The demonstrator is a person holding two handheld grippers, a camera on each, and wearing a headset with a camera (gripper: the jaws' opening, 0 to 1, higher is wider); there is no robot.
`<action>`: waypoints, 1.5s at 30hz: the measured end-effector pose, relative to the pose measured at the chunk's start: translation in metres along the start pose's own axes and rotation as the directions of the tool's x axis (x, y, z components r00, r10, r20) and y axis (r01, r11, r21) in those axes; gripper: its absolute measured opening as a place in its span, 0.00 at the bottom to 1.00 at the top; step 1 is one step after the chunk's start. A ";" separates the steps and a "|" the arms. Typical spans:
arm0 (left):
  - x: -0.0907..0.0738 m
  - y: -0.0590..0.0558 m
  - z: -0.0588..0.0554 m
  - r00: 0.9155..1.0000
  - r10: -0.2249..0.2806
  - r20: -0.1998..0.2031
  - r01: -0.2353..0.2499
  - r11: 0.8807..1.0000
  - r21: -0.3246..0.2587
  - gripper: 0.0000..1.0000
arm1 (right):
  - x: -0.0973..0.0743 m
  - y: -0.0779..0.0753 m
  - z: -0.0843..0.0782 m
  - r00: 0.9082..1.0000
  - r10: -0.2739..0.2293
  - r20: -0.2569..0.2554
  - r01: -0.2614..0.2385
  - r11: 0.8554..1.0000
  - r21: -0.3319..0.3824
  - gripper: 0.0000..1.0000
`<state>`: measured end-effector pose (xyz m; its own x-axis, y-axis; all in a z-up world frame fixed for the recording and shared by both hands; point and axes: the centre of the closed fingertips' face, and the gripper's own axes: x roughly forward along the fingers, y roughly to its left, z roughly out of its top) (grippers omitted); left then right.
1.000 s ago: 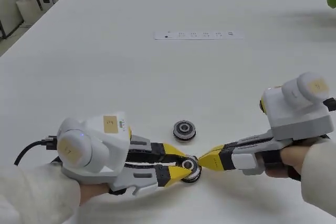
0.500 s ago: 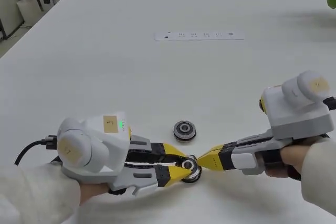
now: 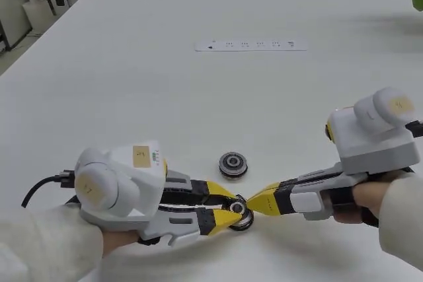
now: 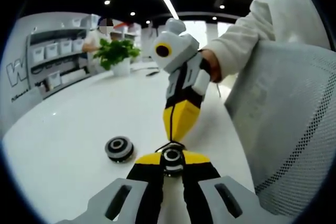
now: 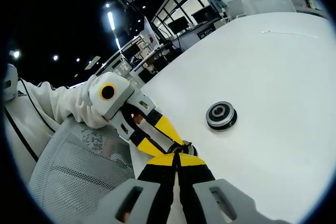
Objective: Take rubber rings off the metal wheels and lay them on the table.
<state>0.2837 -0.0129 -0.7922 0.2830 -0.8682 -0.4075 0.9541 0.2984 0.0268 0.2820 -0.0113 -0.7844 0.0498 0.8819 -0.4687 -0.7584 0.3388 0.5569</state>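
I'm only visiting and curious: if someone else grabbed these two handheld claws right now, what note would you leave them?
Left claw: shut on one metal wheel.
Right claw: shut, tips against that wheel's rim; what they pinch, I cannot tell.
Second wheel: lies free on the table just beyond, its rubber ring on.
Done: no ring laid down yet.
Left: strip both rings and lay them on the table.
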 end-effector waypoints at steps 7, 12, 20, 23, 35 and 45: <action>0.000 0.001 0.000 1.000 0.002 -0.008 -0.002 1.000 0.007 0.13 | 0.000 -0.001 0.001 1.000 0.000 -0.003 0.000 1.000 0.000 0.00; 0.000 0.001 0.000 1.000 0.004 -0.018 -0.003 1.000 0.017 0.13 | 0.000 0.004 0.005 1.000 0.019 0.014 -0.020 1.000 0.003 0.00; 0.001 0.001 0.001 1.000 0.015 -0.024 -0.014 0.999 0.028 0.14 | -0.001 0.001 0.003 1.000 0.012 0.008 -0.012 1.000 0.023 0.00; 0.002 0.001 0.001 0.999 0.020 -0.031 -0.019 0.999 0.031 0.14 | -0.001 -0.003 0.001 1.000 -0.002 0.002 0.002 1.000 0.028 0.00; 0.005 -0.008 0.007 0.998 0.004 -0.070 0.000 0.998 0.067 0.19 | -0.002 -0.005 -0.003 1.000 -0.014 -0.014 0.015 1.000 0.018 0.00; -0.004 -0.004 0.025 1.000 0.015 -0.024 -0.014 0.999 0.040 0.25 | -0.005 -0.003 0.000 1.000 -0.013 -0.011 0.013 1.000 0.002 0.00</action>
<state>0.2807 -0.0200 -0.7680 0.2948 -0.8541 -0.4286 0.9532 0.2942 0.0692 0.2839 -0.0164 -0.7834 0.0525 0.8738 -0.4835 -0.7563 0.3510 0.5522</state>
